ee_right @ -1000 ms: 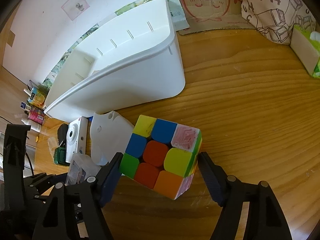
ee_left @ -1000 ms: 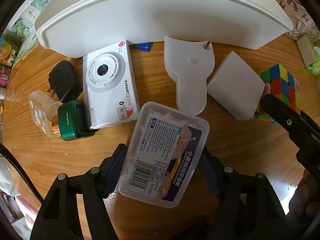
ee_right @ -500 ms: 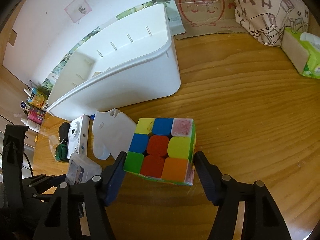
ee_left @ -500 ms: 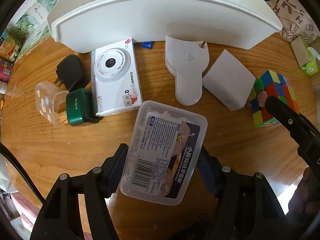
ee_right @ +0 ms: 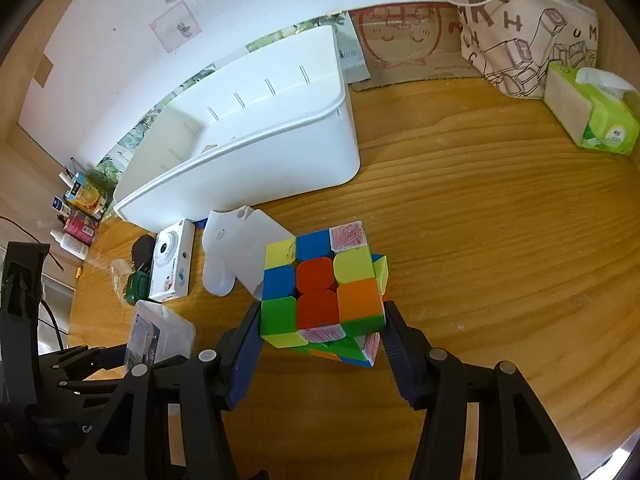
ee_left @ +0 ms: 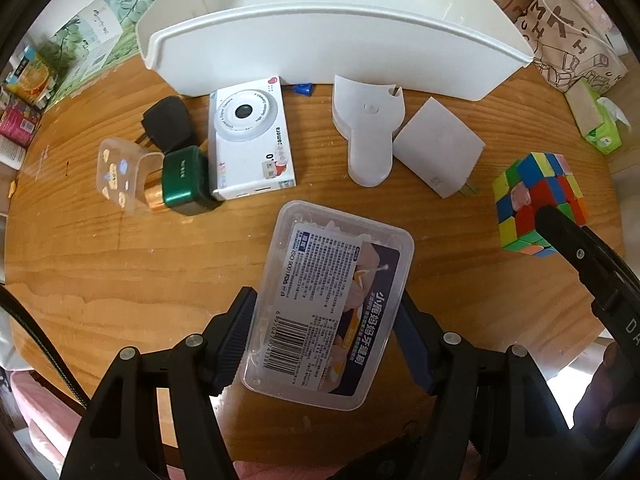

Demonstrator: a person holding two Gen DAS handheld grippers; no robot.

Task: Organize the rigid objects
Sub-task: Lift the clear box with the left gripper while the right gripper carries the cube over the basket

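Left gripper (ee_left: 324, 332): clamping clear plastic box (ee_left: 332, 300).
Right gripper (ee_right: 320, 332): jaws just closing, apparently pinching puzzle cube (ee_right: 320, 292).
White bin (ee_right: 256, 160): 11 o'clock of cube.

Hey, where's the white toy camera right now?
In the left wrist view, the white camera lies on the table before the white bin, between the green case and white scoop.

White camera (ee_left: 252, 140) reads "camera"; clear box (ee_left: 328, 300) label "ISO 9001"
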